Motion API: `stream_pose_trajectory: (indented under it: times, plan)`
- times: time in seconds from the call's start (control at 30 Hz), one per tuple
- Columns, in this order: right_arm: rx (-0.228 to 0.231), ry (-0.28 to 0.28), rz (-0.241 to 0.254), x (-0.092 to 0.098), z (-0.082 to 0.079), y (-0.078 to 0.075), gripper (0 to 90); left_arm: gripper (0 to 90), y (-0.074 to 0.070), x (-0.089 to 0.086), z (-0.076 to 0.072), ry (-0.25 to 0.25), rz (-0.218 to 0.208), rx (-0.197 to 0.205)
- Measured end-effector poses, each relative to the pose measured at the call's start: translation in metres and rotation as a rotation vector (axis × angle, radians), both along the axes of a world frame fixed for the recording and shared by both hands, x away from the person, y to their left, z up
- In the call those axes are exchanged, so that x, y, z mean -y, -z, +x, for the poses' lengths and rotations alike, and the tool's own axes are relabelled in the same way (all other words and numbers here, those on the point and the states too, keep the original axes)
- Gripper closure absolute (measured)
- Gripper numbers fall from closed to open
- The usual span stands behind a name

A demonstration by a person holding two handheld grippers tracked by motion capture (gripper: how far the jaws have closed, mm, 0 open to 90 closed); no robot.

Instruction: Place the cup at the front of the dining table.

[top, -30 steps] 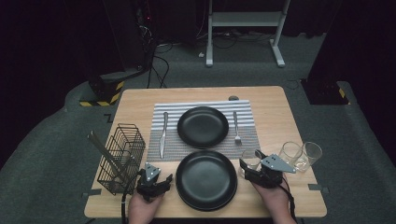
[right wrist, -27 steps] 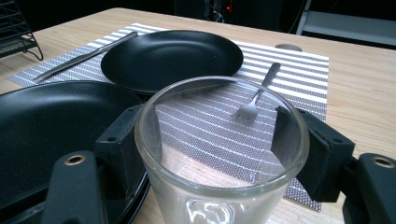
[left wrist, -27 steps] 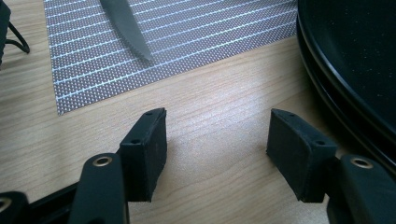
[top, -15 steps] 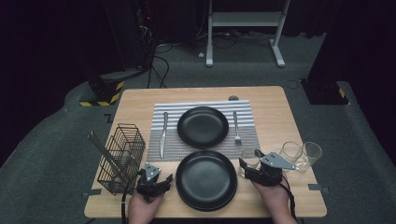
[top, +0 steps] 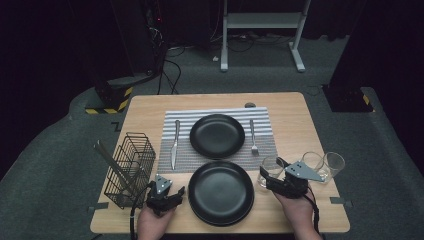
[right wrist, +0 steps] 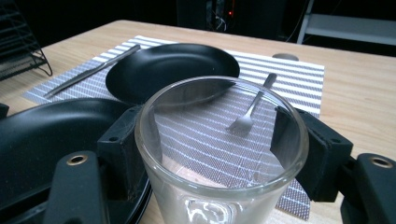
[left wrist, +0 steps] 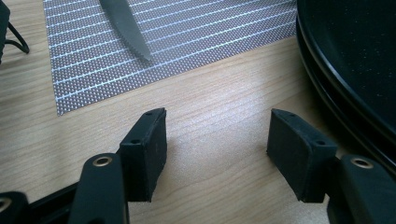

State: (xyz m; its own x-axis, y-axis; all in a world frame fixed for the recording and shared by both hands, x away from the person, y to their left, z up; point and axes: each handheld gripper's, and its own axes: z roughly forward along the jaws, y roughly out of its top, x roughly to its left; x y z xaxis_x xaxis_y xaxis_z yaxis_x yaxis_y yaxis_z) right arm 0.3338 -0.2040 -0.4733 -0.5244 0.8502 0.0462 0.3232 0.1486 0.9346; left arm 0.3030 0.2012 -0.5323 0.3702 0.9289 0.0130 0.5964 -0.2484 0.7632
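High view: right gripper (top: pixel 272 176) sits around a glass (top: pixel 269 169) beside the near plate (top: pixel 220 191); left gripper (top: pixel 169 192) rests on the table (top: pixel 287 107).
Left gripper view: jaws spread, grasping nothing, plate just beside.
Right gripper view: jaws flank the glass (right wrist: pixel 222 154); whether they grip it, can't tell.
Risk: a loose pinch could tip the glass against the plate.

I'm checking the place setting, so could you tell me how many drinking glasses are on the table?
3. One glass stands between the right gripper's jaws at the placemat's near right corner; two more glasses stand side by side further right, partly hidden behind that gripper.
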Motion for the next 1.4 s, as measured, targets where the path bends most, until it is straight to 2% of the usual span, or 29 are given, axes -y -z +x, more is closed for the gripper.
stream_pose_trajectory:
  times: [0.3, 0.5, 0.93, 1.1, 1.27, 1.4]
  plan:
    - [0.039, 0.005, 0.017, 0.003, -0.004, -0.01, 28.3, 38.0, 0.0, 0.001, 0.001, 0.0, -0.002, -0.001]
    - [0.05, 0.006, 0.007, 0.001, -0.002, -0.015, 28.4, 37.7, 0.0, 0.001, 0.001, -0.001, -0.006, 0.0]
    - [0.045, 0.039, 0.0, -0.007, 0.0, -0.024, 28.3, 34.9, 0.0, 0.0, 0.0, 0.015, -0.011, -0.005]
    - [0.049, 0.034, -0.006, -0.01, -0.001, -0.032, 28.4, 32.5, 0.0, 0.001, 0.0, 0.023, -0.002, -0.004]
    - [0.041, 0.028, -0.016, -0.016, -0.004, -0.033, 28.3, 32.4, 0.0, 0.0, 0.0, 0.021, -0.018, -0.009]
    - [0.051, 0.017, -0.007, -0.019, -0.005, -0.034, 28.3, 27.8, 0.001, 0.001, 0.0, 0.031, -0.002, -0.012]
